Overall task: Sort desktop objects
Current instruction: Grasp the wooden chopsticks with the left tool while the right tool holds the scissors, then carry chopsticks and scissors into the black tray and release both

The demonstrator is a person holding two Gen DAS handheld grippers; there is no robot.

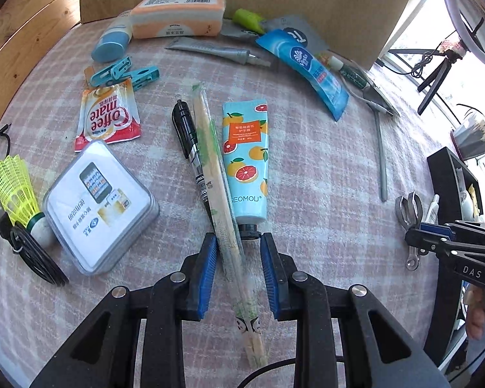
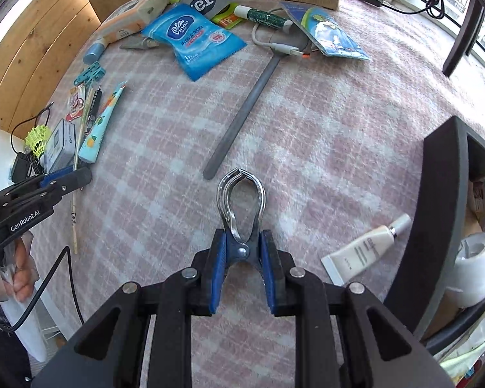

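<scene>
My left gripper [image 1: 238, 242] is open, its jaws on either side of wrapped chopsticks [image 1: 221, 200] that lie on the plaid cloth between a black marker [image 1: 190, 148] and a fruit-print hand cream tube [image 1: 247, 158]. My right gripper [image 2: 242, 241] is shut on a metal clip [image 2: 241, 203] by its handles, low over the cloth. The clip also shows in the left wrist view [image 1: 409, 213]. The left gripper appears at the left edge of the right wrist view [image 2: 64, 177].
A black organizer box [image 2: 436, 210] with tape and packets stands at the right. A white tube [image 2: 365, 249] lies beside it. A grey file [image 2: 242, 110], blue tissue pack [image 2: 197, 38], coffee sachet [image 1: 108, 116], clear case [image 1: 100, 207], shuttlecock [image 1: 16, 187] and pegs [image 1: 123, 72] lie around.
</scene>
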